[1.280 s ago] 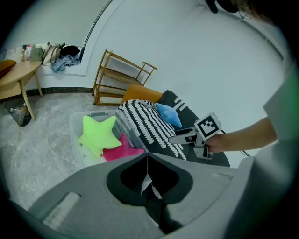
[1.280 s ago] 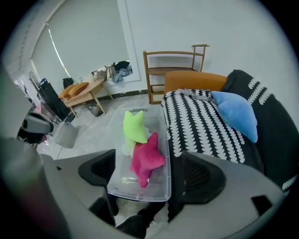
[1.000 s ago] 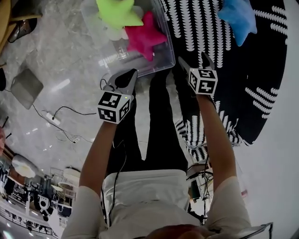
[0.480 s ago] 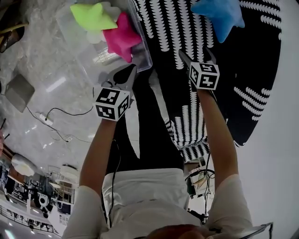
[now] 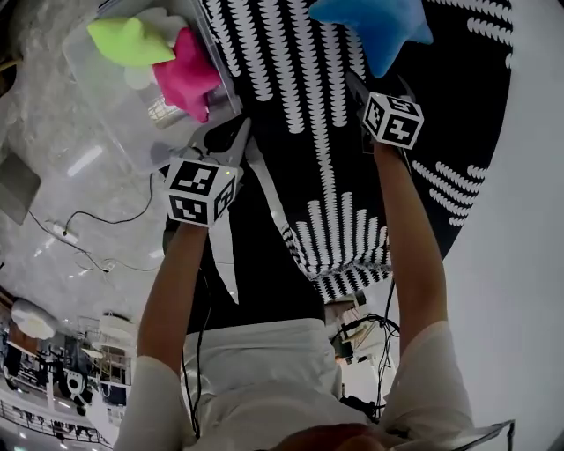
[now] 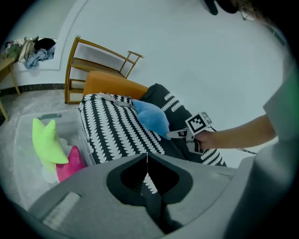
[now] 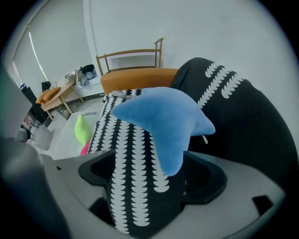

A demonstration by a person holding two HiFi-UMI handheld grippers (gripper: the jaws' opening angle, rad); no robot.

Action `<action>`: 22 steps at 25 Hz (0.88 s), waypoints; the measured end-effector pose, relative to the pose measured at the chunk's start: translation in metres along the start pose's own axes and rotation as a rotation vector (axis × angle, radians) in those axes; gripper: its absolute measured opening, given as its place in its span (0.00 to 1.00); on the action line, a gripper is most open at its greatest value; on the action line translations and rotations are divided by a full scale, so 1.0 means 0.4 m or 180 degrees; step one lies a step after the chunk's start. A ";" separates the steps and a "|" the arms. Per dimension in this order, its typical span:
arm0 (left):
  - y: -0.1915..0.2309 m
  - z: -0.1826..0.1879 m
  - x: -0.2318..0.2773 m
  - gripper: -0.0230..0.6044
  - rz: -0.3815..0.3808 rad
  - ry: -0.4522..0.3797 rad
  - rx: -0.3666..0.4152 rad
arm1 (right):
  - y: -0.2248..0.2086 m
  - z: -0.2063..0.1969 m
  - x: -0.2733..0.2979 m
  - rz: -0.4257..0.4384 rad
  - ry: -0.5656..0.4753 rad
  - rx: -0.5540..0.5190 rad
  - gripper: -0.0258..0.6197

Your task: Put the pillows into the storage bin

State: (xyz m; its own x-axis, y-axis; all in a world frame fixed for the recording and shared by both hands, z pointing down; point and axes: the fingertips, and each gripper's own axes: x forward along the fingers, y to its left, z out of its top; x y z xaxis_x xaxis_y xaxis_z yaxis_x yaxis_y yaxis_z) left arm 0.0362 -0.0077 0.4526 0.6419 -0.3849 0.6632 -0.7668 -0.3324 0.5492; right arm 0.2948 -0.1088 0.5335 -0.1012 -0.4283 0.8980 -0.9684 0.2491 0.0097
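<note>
Now | bin holds green pillow, pink pillow | left tool clenched | right tool released

Green, pink pillows in bin; blue outside

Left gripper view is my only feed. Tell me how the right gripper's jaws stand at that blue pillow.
Observer: The right gripper has its jaws apart. One tip of the blue pillow lies between them, not pinched.
Operator: Now place my left gripper against the bin.
Observer: In the head view the left gripper sits just outside the near corner of the bin, not over its opening.
</note>
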 end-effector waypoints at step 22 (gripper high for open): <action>0.116 0.024 0.062 0.06 0.0174 0.0046 0.0002 | -0.142 0.062 0.198 -0.0315 0.0345 -0.0278 0.31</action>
State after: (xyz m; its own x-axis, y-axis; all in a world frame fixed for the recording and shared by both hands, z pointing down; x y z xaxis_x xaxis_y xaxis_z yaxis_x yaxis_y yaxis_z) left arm 0.0165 -0.0410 0.4899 0.5989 -0.3899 0.6995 -0.8006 -0.3117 0.5118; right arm 0.3362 -0.1784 0.5930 0.0236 -0.3595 0.9329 -0.9484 0.2870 0.1345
